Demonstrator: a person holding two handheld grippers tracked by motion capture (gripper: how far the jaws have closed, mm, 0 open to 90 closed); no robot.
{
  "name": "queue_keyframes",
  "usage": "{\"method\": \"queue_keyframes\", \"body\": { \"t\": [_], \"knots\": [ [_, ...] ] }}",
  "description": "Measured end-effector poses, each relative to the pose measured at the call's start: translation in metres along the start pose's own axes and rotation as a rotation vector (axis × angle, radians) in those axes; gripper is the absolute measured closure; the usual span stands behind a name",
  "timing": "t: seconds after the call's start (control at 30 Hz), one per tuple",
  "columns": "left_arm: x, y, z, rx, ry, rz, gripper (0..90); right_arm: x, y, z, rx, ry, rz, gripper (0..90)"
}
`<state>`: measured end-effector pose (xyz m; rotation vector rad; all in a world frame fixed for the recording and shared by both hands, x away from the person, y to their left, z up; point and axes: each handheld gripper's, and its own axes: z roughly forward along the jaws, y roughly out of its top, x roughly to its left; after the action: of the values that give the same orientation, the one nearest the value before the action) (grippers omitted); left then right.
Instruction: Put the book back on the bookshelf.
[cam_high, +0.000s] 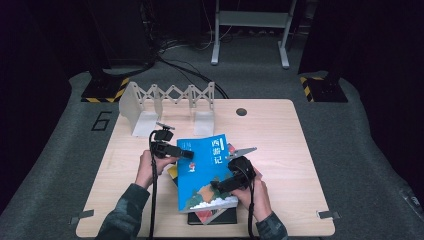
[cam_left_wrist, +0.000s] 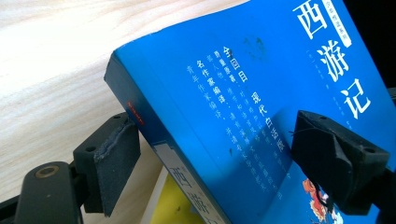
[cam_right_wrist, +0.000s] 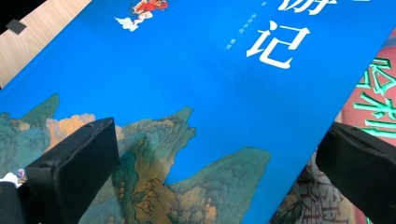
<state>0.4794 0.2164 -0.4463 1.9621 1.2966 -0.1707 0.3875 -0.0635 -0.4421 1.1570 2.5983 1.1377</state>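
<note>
The left hand-held gripper (cam_left_wrist: 219, 149) pinches the blue book (cam_left_wrist: 243, 93) by its spine edge; the right hand-held gripper (cam_right_wrist: 215, 177) stands open over it. The book could slip and flop onto the counter (cam_high: 280, 130).

Blue book (cam_high: 206, 170): bright blue cover, white characters, green-brown mountain painting with white cloud along the lower edge, small red-orange figure mid-cover. Book under it (cam_right_wrist: 369, 93): red cover, green characters. A yellow book (cam_left_wrist: 175, 205) edge shows beneath the blue spine. Table (cam_high: 280, 130): pale wood grain. Bookend rack (cam_high: 165, 102): white. Both hand-held grippers, left (cam_high: 186, 154) and right (cam_high: 216, 186): black, dark pads. Sleeves (cam_high: 125, 210): camouflage green. Floor mat (cam_high: 350, 140): grey, black-yellow hazard stripes on stand bases.
</note>
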Motion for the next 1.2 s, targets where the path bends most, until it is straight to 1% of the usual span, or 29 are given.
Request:
{"method": "queue_keyframes", "body": {
  "t": [0.03, 0.07, 0.13, 0.27, 0.3, 0.33, 0.37, 0.4, 0.43, 0.47, 0.5, 0.6, 0.67, 0.7, 0.73, 0.8, 0.87, 0.93, 0.97, 1.0, 1.03, 1.07, 1.1, 1.2],
  "knots": [
    [0.002, 0.0, 0.001, 0.006, -0.019, 0.004, 15.2, 0.0, 0.0, 0.0, 0.001, 0.003, 0.003, 0.0],
    [0.003, 0.001, 0.003, 0.003, -0.032, -0.007, 14.9, 0.0, 0.0, 0.0, 0.0, 0.005, 0.002, 0.0],
    [0.004, 0.001, 0.004, 0.004, -0.044, -0.013, 14.9, 0.0, 0.0, 0.0, 0.0, 0.006, 0.002, 0.0],
    [0.0, 0.0, 0.002, -0.009, -0.025, 0.002, 15.9, 0.0, 0.0, 0.0, 0.005, 0.002, 0.007, 0.0],
    [-0.001, 0.0, 0.001, -0.013, -0.018, 0.012, 16.2, 0.0, 0.0, 0.0, 0.006, 0.002, 0.005, 0.0],
    [-0.003, 0.0, 0.001, -0.021, -0.016, 0.009, 16.6, 0.0, 0.0, -0.001, 0.011, 0.005, 0.001, 0.0],
    [-0.005, 0.0, -0.001, -0.023, -0.005, 0.032, 16.9, -0.001, 0.0, 0.0, 0.004, 0.005, 0.001, 0.0],
    [-0.007, 0.001, -0.002, -0.023, 0.004, 0.04, 17.4, -0.002, 0.0, 0.0, 0.002, 0.01, -0.007, 0.0],
    [-0.011, 0.001, -0.004, -0.026, 0.013, 0.039, 17.8, -0.002, -0.001, -0.001, 0.007, 0.015, 0.001, 0.0],
    [-0.013, 0.002, -0.006, -0.024, 0.027, 0.066, 18.3, -0.003, -0.001, -0.001, 0.008, 0.021, 0.004, 0.0],
    [-0.017, 0.002, -0.007, -0.028, 0.041, 0.078, 18.9, -0.004, -0.001, -0.001, 0.0, 0.024, -0.006, 0.0],
    [-0.028, 0.004, -0.012, -0.044, 0.068, 0.107, 21.9, -0.005, -0.002, -0.001, -0.004, 0.026, -0.003, 0.0],
    [-0.033, 0.006, -0.015, -0.054, 0.07, 0.119, 24.7, -0.006, -0.002, -0.001, -0.005, 0.027, -0.003, 0.0],
    [-0.035, 0.006, -0.016, -0.057, 0.054, 0.122, 26.5, -0.006, -0.002, -0.001, -0.006, 0.028, -0.002, 0.0],
    [-0.037, 0.007, -0.017, -0.068, 0.038, 0.121, 29.0, -0.006, -0.003, -0.001, -0.009, 0.023, 0.014, 0.0],
    [-0.04, 0.008, -0.017, -0.068, 0.045, 0.137, 31.0, -0.007, -0.003, -0.002, -0.014, 0.031, 0.008, 0.0],
    [-0.044, 0.01, -0.018, -0.066, 0.062, 0.154, 31.3, -0.009, -0.004, -0.002, -0.021, 0.035, 0.002, 0.0],
    [-0.048, 0.01, -0.018, -0.07, 0.078, 0.153, 31.5, -0.009, -0.004, -0.002, -0.021, 0.036, 0.0, 0.0],
    [-0.05, 0.011, -0.019, -0.069, 0.088, 0.161, 31.7, -0.009, -0.004, -0.002, -0.02, 0.035, -0.001, 0.0],
    [-0.05, 0.011, -0.02, -0.059, 0.093, 0.18, 32.1, -0.009, -0.004, -0.002, -0.018, 0.035, 0.003, 0.0],
    [-0.053, 0.011, -0.021, -0.072, 0.097, 0.174, 32.5, -0.008, -0.004, -0.002, -0.016, 0.035, 0.005, 0.0],
    [-0.054, 0.011, -0.023, -0.064, 0.1, 0.195, 33.3, -0.008, -0.003, -0.002, -0.017, 0.031, -0.004, 0.0],
    [-0.056, 0.011, -0.025, -0.069, 0.106, 0.211, 33.8, -0.008, -0.003, -0.002, -0.018, 0.033, 0.001, 0.0],
    [-0.061, 0.011, -0.032, -0.075, 0.12, 0.244, 36.3, -0.007, -0.001, 0.0, -0.014, 0.03, -0.009, 0.0]
  ]
}}
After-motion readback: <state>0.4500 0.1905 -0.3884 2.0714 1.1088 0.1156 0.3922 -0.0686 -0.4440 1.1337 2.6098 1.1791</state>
